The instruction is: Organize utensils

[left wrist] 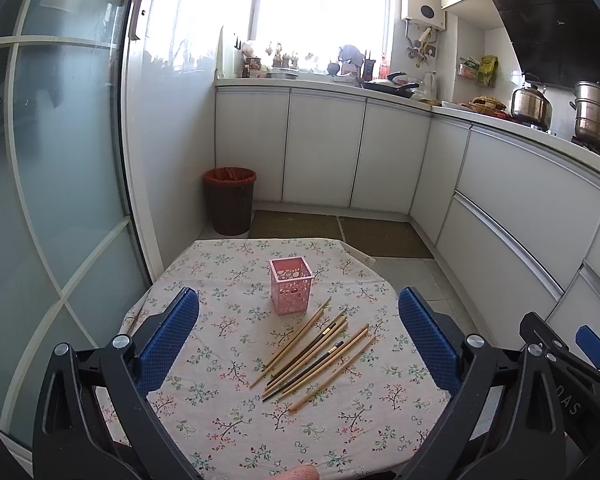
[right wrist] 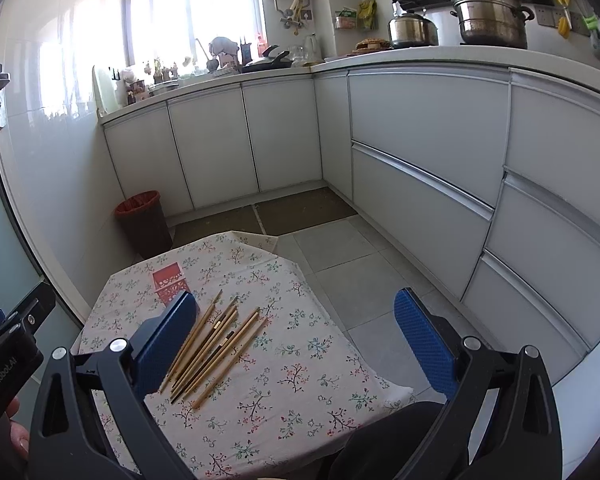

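Chopsticks (left wrist: 314,354) lie loose just beside a pink holder (left wrist: 291,286) on the floral tablecloth (left wrist: 228,412); left gripper (left wrist: 298,342) and right gripper (right wrist: 296,344) hover nearby, both spread wide and empty.

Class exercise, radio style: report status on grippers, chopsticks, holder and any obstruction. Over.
Left gripper open, empty. Right gripper open, empty. Chopsticks loose on tablecloth, beside upright pink holder; holder looks empty. Nothing in the way.

The right gripper's left finger (right wrist: 162,344) hides the lower part of the pink holder (right wrist: 168,280). The counter clutter (left wrist: 300,65) under the bright window is too small to tell apart.
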